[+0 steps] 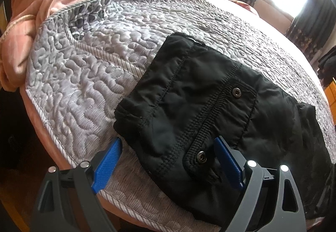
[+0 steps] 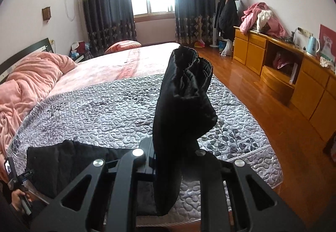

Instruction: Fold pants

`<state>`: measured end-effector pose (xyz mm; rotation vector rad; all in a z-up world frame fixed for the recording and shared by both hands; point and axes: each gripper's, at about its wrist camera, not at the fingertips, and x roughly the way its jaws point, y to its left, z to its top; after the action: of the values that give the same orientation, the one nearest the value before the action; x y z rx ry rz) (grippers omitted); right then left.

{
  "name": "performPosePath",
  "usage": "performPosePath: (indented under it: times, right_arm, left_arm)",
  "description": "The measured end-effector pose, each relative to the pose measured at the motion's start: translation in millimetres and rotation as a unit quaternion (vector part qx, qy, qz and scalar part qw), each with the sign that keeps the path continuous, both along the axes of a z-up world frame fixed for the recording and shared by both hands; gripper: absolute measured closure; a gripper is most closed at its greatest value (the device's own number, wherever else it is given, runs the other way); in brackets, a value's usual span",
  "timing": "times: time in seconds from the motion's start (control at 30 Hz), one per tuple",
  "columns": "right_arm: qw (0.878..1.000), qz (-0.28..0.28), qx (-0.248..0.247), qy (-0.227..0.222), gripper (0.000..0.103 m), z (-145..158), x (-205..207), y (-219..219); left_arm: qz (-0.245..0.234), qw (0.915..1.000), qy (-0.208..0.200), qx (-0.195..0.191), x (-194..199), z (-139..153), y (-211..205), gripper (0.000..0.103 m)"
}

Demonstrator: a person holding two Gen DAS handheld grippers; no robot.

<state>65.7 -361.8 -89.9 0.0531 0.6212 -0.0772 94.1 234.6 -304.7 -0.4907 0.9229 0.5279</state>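
Pants (image 1: 201, 106), black and slick with ribbed stitching and metal snaps, lie on the quilted grey coverlet (image 1: 88, 68). Right tongs (image 2: 174, 158) pinch the gathered leg cuffs, lifted upright; left tongs (image 1: 168, 160) hang spread over the waist. Slippery fabric may slide, skewing the fold.

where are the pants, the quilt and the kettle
pants (image 1: 189, 93), left wrist view, flat folded part
quilt (image 1: 84, 76), left wrist view, bare grey top
kettle (image 2: 313, 44), right wrist view, pale body
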Motion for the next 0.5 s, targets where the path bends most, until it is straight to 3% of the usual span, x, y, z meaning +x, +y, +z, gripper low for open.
performPosePath:
  times: [0.5]
  right_arm:
    - [0.997,0.04,-0.068,0.014,0.088,-5,8,55]
  left_arm:
    - [0.002,0.9997,-0.006,-0.022,-4,-3,5,0.014]
